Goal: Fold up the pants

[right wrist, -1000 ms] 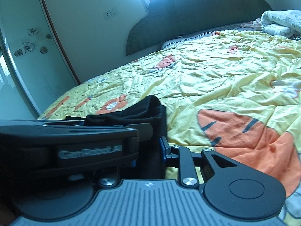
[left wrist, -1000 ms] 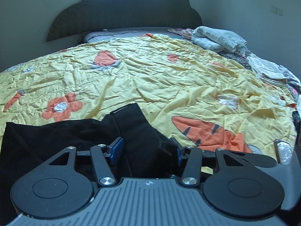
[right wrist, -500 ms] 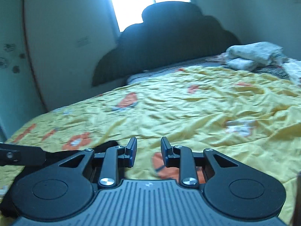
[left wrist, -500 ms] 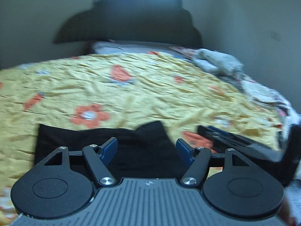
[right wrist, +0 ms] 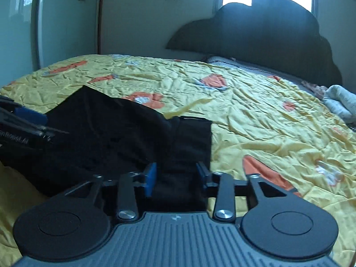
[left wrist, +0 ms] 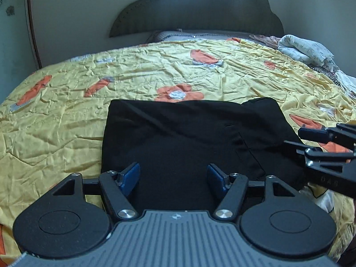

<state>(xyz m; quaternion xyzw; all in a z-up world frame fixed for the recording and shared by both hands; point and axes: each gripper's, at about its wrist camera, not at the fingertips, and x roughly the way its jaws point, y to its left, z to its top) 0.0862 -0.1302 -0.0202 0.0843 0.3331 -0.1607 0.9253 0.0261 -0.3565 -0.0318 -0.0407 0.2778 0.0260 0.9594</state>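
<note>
Jaws wide on the left gripper (left wrist: 173, 179), blue pads clear of the cloth, nothing held; the right gripper (right wrist: 175, 179) has just been opening, jaws partly apart astride the black pants' (left wrist: 189, 138) near edge, not pinching. Pants lie flat, folded, on the bed's yellow quilt (left wrist: 66, 111); beyond, the dark headboard (left wrist: 200, 11)

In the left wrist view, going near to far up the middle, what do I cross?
left hand-held gripper → black pants → orange flower on the yellow quilt → grey pillow → dark headboard.
</note>
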